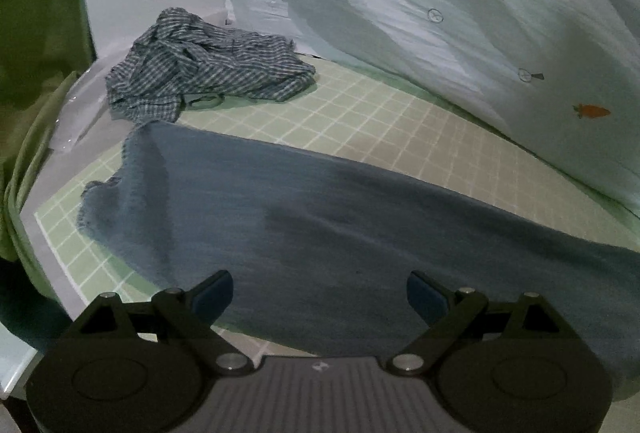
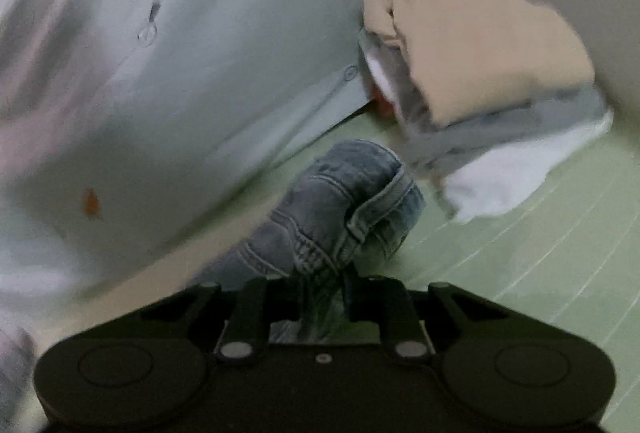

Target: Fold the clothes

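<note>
Blue denim jeans [image 1: 320,217] lie stretched across the green grid mat [image 1: 360,113] in the left wrist view, one frayed leg end at the left. My left gripper [image 1: 320,297] hovers just above the denim, its blue-padded fingers wide apart with nothing between them. In the right wrist view my right gripper [image 2: 320,293] is shut on a bunched, seamed part of the jeans [image 2: 344,209], which folds up in front of the fingers above the mat [image 2: 540,253].
A crumpled blue checked shirt [image 1: 208,69] lies at the mat's far left. A pale sheet with carrot prints [image 1: 480,33] rises behind. A stack of folded clothes, beige on top [image 2: 488,61], sits at the right. Green cloth [image 1: 36,53] hangs at the left.
</note>
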### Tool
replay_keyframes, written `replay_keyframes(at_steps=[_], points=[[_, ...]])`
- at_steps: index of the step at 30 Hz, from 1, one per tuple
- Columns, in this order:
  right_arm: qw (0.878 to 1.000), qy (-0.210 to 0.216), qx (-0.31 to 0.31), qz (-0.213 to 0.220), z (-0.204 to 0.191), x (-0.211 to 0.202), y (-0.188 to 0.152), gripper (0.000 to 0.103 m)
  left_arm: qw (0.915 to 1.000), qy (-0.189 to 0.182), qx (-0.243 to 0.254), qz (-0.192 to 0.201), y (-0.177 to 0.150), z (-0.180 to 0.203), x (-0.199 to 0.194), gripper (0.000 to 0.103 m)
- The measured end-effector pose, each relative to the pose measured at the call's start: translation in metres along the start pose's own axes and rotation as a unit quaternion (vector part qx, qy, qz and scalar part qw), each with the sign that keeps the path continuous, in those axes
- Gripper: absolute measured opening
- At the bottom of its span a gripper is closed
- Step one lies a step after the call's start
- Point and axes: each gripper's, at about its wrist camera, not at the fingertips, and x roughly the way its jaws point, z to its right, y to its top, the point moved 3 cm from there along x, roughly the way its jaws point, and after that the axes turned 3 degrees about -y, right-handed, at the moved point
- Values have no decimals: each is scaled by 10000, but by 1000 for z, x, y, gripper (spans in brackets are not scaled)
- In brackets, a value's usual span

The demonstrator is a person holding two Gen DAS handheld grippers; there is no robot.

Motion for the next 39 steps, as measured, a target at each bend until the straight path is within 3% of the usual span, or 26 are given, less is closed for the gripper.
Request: replay_keyframes(at_steps=[3, 4, 5, 6, 8, 10, 12, 19, 25, 30, 35, 38, 39], points=[[9945, -649, -338, -751, 18, 36, -21, 28, 9999, 137, -73, -31, -2, -7, -3, 93], [9948, -697, -319, -675, 19, 31, -24, 31, 9998, 169, -99, -5, -1, -12, -5, 93], [9950, -746, -301, -599, 19, 27, -27, 40, 9998, 183, -123, 24, -1, -17, -7, 93], [9941, -876, -401, -501, 15, 20, -29, 58, 9997, 198, -149, 45, -1, -22, -9, 93], [9912, -1135, -601, -310, 7, 8, -31, 78, 9995, 240, -213, 35, 2, -34, -7, 93], [9898, -1189, -763, -164, -2, -3, -33, 81, 9993, 250, -288, 20, 6, -48, -3, 93], [9884, -1139, -995, -123, -15, -11, -39, 91, 9990, 239, -370, 4, 10, -64, 2, 93], [9865, -971, -1302, -216, -80, -44, -78, 93, 9981, 220, -568, -73, 33, -130, 26, 93], [9816, -836, -1635, -528, -151, -62, -138, 94, 9967, 236, -744, -203, 54, -195, 61, 93], [9744, -904, -1959, -625, -200, -74, -184, 94, 9949, 223, -805, -570, 73, -237, 95, 93], [9743, -1006, -1891, -692, -233, -86, -216, 94, 9916, 234, -887, -912, 77, -272, 115, 93], [9728, -1025, -1925, -783, -249, -91, -233, 94, 9919, 33, -793, -993, 74, -279, 119, 85], [9715, -1037, -1973, -811, -253, -93, -238, 94, 9923, -40, -733, -1001, 73, -279, 119, 73]])
